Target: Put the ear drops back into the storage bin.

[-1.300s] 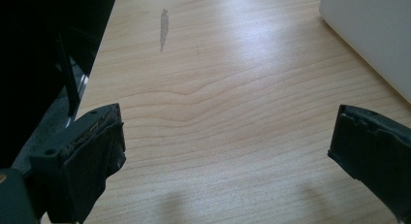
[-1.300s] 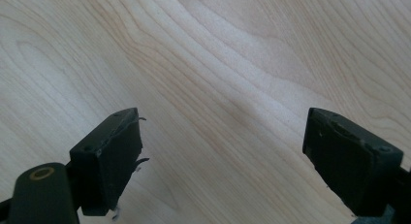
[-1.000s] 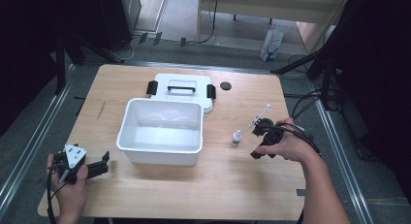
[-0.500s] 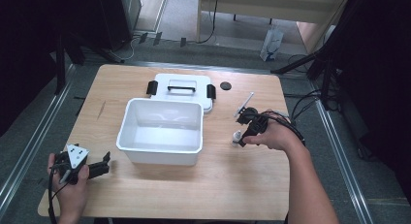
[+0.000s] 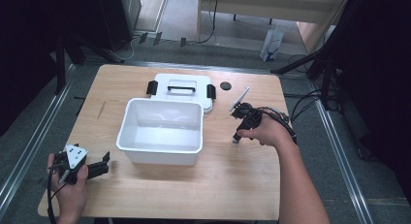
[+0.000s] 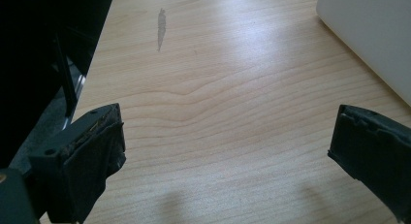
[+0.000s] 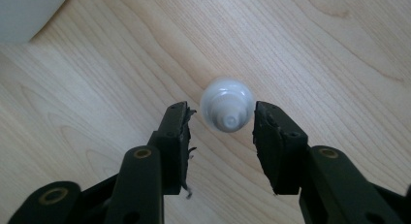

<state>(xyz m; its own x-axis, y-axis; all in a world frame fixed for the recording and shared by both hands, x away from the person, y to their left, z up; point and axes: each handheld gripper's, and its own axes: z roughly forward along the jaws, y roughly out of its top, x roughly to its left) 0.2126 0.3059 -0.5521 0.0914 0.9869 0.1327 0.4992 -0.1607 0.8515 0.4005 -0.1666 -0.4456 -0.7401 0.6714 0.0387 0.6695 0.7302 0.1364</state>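
**Right gripper poised over a small bottle beside the tub**

On the pale wooden table (image 5: 232, 185) sits an open white rectangular plastic tub (image 5: 162, 132) near the middle; at its 12 o'clock, touching its far rim, lies a flat white lid (image 5: 180, 90) with a black handle and black side clips; a small black round disc (image 5: 225, 85) rests on the wood at the lid's 3 o'clock, just beside it.

The right gripper (image 5: 237, 136) points steeply down at the tub's 3 o'clock, held in the person's right hand (image 5: 264, 132); in the right gripper view its jaws stand apart on either side of a small white round-topped bottle (image 7: 228, 105) seen from above, standing upright on the table; narrow gaps show on both sides, so the jaws flank it without pinching.

The left gripper (image 5: 99, 167) sits low at the tub's 8 o'clock, near the table's front-left corner, gripped by the left hand (image 5: 70, 185); in the left gripper view its jaws are spread wide over bare wood, with the tub's white wall (image 6: 373, 35) at the 2 o'clock edge; a thin grey streak (image 6: 161, 27) marks the tabletop at 11 o'clock.
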